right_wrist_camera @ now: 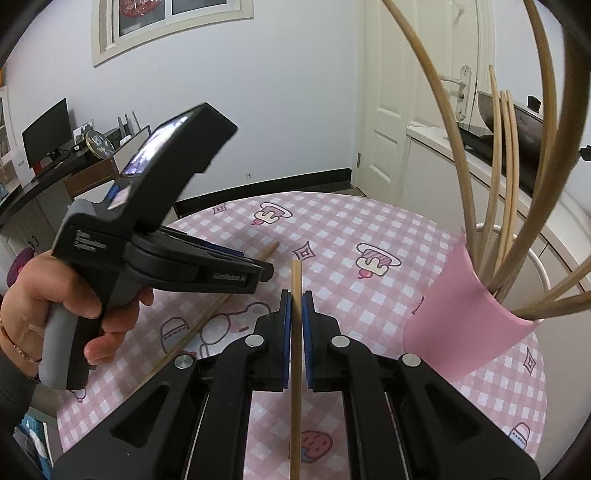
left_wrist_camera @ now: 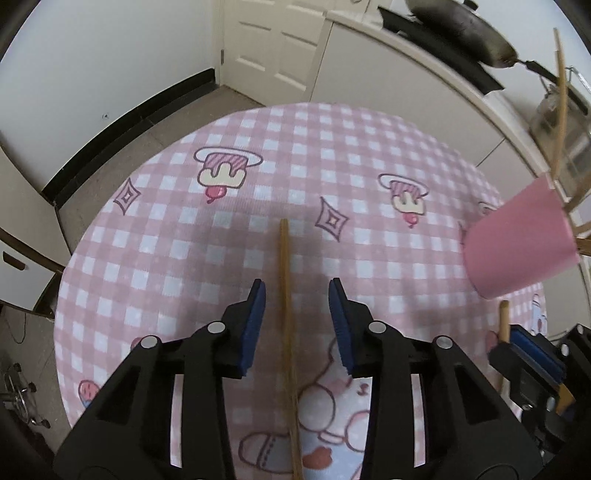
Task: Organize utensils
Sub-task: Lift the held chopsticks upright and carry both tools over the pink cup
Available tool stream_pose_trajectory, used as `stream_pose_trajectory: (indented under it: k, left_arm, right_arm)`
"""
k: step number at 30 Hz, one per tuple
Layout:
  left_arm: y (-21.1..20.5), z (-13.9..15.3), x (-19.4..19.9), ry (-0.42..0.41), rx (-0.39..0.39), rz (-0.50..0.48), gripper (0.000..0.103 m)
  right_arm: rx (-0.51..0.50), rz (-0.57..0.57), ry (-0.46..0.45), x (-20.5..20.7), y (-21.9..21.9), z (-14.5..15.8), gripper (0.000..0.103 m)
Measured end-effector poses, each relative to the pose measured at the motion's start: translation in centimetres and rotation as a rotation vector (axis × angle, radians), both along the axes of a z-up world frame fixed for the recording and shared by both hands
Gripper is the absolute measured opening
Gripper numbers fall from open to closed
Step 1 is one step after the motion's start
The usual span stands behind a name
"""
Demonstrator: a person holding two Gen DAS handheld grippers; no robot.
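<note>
While the right gripper (right_wrist_camera: 296, 306) pinches one chopstick (right_wrist_camera: 295, 369) tight between its blue pads (right_wrist_camera: 285, 325), the left gripper (left_wrist_camera: 296, 314) hangs spread wide above a second stick (left_wrist_camera: 285, 295) lying flat on the pink checked cloth (left_wrist_camera: 184, 258), its pads (left_wrist_camera: 255, 325) apart from the wood on both sides. Just beyond, to the right, stands a pink cup (right_wrist_camera: 465, 314) already bristling with more chopsticks (right_wrist_camera: 496, 166). Farther off sit a white counter (left_wrist_camera: 406, 62) bearing a dark wok (left_wrist_camera: 461, 26), and a white door (left_wrist_camera: 273, 40).
</note>
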State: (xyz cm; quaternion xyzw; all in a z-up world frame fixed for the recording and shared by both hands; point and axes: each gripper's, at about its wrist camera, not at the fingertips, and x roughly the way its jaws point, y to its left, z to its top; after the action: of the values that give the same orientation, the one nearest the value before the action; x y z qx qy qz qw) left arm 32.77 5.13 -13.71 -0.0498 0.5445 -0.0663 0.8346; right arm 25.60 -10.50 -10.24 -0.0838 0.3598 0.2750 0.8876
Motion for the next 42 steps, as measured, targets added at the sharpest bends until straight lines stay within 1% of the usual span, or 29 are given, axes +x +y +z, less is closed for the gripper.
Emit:
stream_pose_trajectory:
  k: [1, 3, 4, 7, 10, 14, 17, 20, 23, 24, 25, 27, 32, 35, 37, 39, 42]
  left_arm:
    - [0.0, -0.1, 0.0, -0.007, 0.011, 0.0, 0.031]
    - [-0.1, -0.1, 0.1, -0.017, 0.047, 0.001, 0.014]
    - [-0.1, -0.1, 0.1, -0.02, 0.05, 0.001, 0.006]
    - [0.5, 0.3, -0.3, -0.037, 0.019, 0.005, 0.006]
    - [1.3, 1.9, -1.3, -0.092, -0.03, 0.013, 0.006]
    - [1.0, 6.0, -3.9, -0.205, -0.045, -0.02, 0.006]
    - [0.2, 9.9, -6.5, -0.3, -0.079, -0.067, 0.005]
    - [-0.4, 12.7, -8.2, -0.36, -0.112, -0.109, 0.005]
    - [-1.0, 14.7, -9.9, -0.413, -0.134, -0.131, 0.005]
    - [-1.2, 15.6, -10.9, -0.443, -0.143, -0.143, 0.005]
    - [-1.5, 16.2, -11.5, -0.464, -0.144, -0.151, 0.005]
    - [-1.9, 17.4, -12.8, -0.511, -0.147, -0.158, 0.005]
    - [-2.5, 20.9, -15.8, -0.652, -0.161, -0.168, 0.005]
    - [-2.8, 22.4, -16.7, -0.71, -0.204, -0.169, 0.005]
    - [-3.1, 23.2, -17.1, -0.744, -0.217, -0.162, 0.005]
    - [-3.3, 23.9, -17.2, -0.778, -0.244, -0.149, 0.005]
    - [-3.3, 24.4, -16.7, -0.802, -0.277, -0.131, 0.005]
  right_arm:
    - [0.0, 0.001, 0.003, 0.1, 0.1, -0.1, 0.005]
    - [-0.001, 0.002, 0.003, 0.2, 0.2, -0.2, 0.005]
    - [-0.003, 0.005, 0.003, 0.1, 0.3, -0.2, 0.005]
    - [-0.001, 0.008, -0.002, 0.0, 0.3, 0.1, 0.005]
    - [-0.004, 0.012, -0.019, -0.3, 0.3, 0.6, 0.005]
    - [0.023, 0.031, -0.038, -1.2, 0.2, 2.1, 0.005]
    - [0.047, 0.032, -0.102, -2.4, 0.0, 4.6, 0.005]
    - [0.055, 0.026, -0.17, -3.6, -0.4, 6.6, 0.005]
    - [0.059, 0.017, -0.215, -4.7, -1.0, 8.0, 0.005]
    - [0.07, 0.011, -0.229, -5.2, -1.4, 8.6, 0.004]
    - [0.081, 0.009, -0.229, -5.5, -1.7, 9.0, 0.004]
    - [0.124, 0.008, -0.222, -6.0, -2.7, 10.0, 0.004]
    - [0.189, -0.012, -0.288, -8.3, -5.3, 13.3, 0.004]
    - [0.201, -0.045, -0.368, -10.0, -7.2, 15.3, 0.004]
    - [0.203, -0.073, -0.407, -10.4, -8.3, 16.2, 0.005]
    - [0.197, -0.109, -0.444, -10.6, -9.5, 16.9, 0.004]
    - [0.194, -0.161, -0.484, -10.3, -11.1, 17.6, 0.005]
